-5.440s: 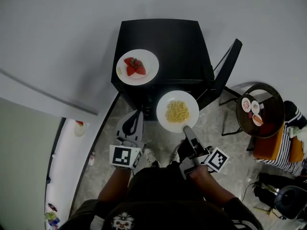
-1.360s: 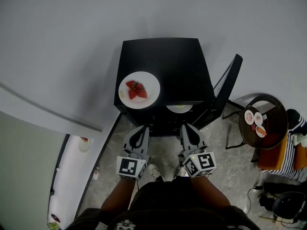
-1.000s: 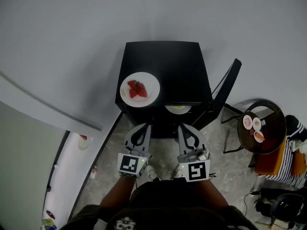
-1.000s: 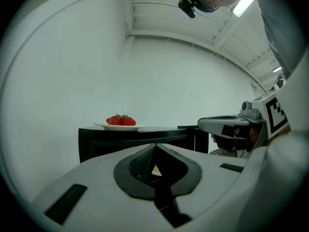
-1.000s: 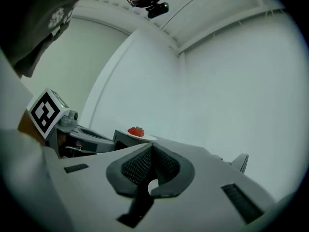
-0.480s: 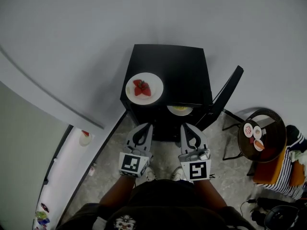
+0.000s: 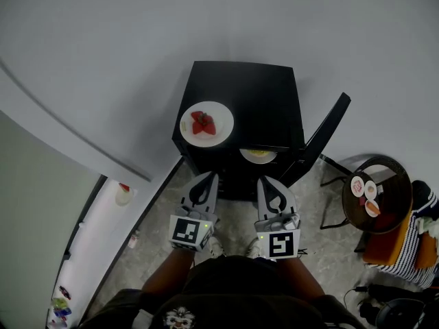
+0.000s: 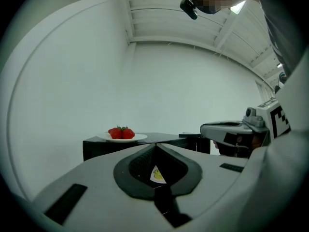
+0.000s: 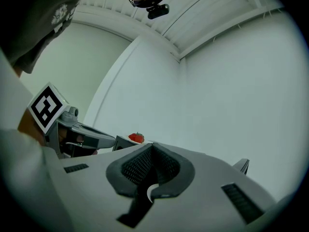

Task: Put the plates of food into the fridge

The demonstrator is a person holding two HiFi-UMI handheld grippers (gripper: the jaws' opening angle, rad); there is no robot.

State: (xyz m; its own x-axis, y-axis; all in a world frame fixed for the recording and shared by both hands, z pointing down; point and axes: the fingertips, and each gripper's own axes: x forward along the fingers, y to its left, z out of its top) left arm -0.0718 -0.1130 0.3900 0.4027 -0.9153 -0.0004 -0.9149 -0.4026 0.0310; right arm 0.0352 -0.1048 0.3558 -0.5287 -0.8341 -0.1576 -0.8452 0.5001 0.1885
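A white plate of strawberries (image 7: 206,123) (image 8: 121,134) sits on top of the small black fridge (image 7: 257,94), near its front left corner. A second white plate with yellow food (image 7: 258,155) lies inside the fridge, just under the top's front edge. The fridge door (image 7: 322,134) stands open to the right. My left gripper (image 7: 204,182) and right gripper (image 7: 268,187) hang side by side in front of the fridge, both shut and empty, jaws pointing at it. In the right gripper view the strawberries (image 9: 136,137) show beyond the jaws.
A round dark side table (image 7: 378,196) with small dishes stands at the right, next to a striped cloth (image 7: 416,228). A white wall runs behind the fridge. A white counter edge (image 7: 103,242) with a small cup (image 7: 122,195) lies at the lower left. The person's feet stand on the stone floor.
The right gripper has let go of the yellow-food plate, which now lies inside the fridge. Both grippers have drawn back and hold still over the last second; the view shifted slightly.
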